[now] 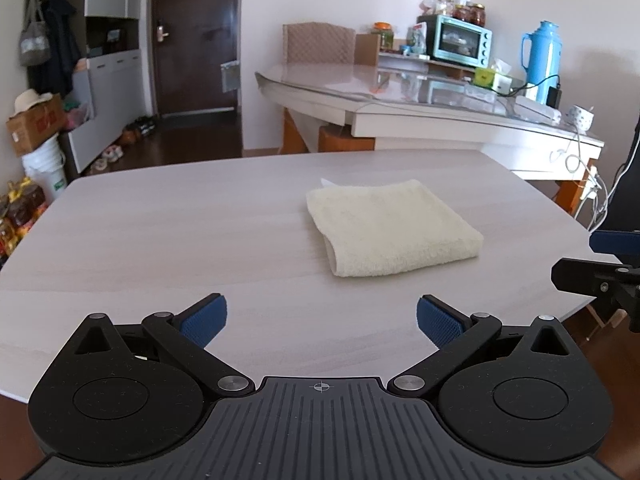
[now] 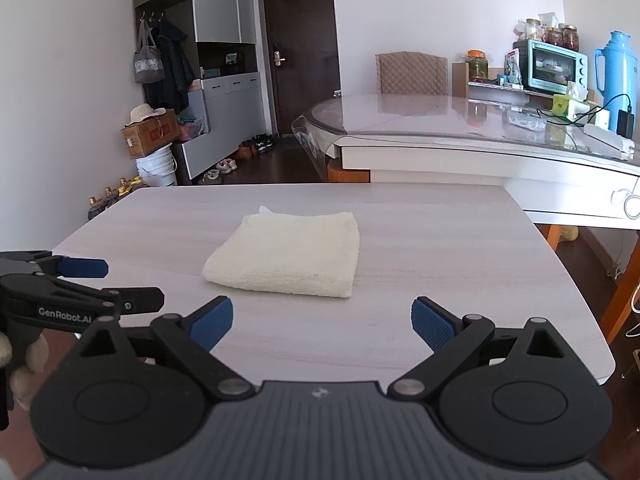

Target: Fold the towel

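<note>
A: Left gripper (image 1: 321, 322), entry: blue-padded fingers (image 1: 205, 322) spread wide, nothing between them, held above the near part of the bench (image 1: 160, 232). Confirm?

B: Confirmed. Right gripper (image 2: 322, 322) the same: fingers (image 2: 434, 322) spread wide, empty, above the near edge of the bench, not touching the towel.

A: Towel (image 1: 390, 228) position?

B: Cream towel, folded into a thick, roughly square pad, lying flat on the bench just beyond both sets of fingers. In the left wrist view it sits ahead and to the right of the fingers; in the right wrist view (image 2: 286, 256) it sits ahead and slightly left. So it lies between the two grippers, farther out. A rounded fold faces the near side. A small white tab shows at its far corner; I cannot tell what it is.

A: Each gripper visible to the other?

B: Yes. The right gripper shows at the right edge of the left view (image 1: 608, 264), level with the towel's near edge. The left gripper shows at the left edge of the right view (image 2: 80, 280), with the person's hand (image 2: 20, 364) partly visible beneath it.

A: Beyond the towel?

B: A glass-topped table (image 1: 400, 84) well behind the bench carries a turquoise oven (image 1: 460, 38) and a blue flask (image 1: 542, 60). Dark door (image 1: 196, 36) farther back, to the towel's left.
</note>
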### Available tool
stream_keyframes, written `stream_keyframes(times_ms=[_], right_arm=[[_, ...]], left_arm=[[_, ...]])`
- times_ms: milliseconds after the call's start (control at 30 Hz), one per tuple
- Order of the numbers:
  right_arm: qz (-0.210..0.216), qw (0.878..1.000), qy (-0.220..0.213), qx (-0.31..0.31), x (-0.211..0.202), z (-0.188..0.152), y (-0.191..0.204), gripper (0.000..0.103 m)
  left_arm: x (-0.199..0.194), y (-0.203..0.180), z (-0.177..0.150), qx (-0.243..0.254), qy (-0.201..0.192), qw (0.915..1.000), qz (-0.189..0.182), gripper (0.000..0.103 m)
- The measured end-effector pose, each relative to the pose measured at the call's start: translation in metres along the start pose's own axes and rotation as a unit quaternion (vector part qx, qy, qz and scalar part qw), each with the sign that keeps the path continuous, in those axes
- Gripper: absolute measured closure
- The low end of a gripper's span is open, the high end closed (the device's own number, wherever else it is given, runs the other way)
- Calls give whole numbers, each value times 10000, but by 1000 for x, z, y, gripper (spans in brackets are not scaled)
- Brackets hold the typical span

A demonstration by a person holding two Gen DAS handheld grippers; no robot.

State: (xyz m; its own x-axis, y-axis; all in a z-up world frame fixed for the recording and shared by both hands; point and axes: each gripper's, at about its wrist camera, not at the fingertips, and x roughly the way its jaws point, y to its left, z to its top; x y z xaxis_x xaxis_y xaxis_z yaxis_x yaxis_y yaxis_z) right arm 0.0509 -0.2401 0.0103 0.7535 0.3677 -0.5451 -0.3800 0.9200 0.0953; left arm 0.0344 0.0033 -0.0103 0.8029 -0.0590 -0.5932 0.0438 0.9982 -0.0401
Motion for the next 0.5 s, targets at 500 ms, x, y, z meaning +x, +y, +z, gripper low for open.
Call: stream_keyframes(times_ms=[500], right_arm=[[-149,9999,35,33,19,11,-7,6]], left_arm=[[21,3,8,7,174,9996,-216,0]])
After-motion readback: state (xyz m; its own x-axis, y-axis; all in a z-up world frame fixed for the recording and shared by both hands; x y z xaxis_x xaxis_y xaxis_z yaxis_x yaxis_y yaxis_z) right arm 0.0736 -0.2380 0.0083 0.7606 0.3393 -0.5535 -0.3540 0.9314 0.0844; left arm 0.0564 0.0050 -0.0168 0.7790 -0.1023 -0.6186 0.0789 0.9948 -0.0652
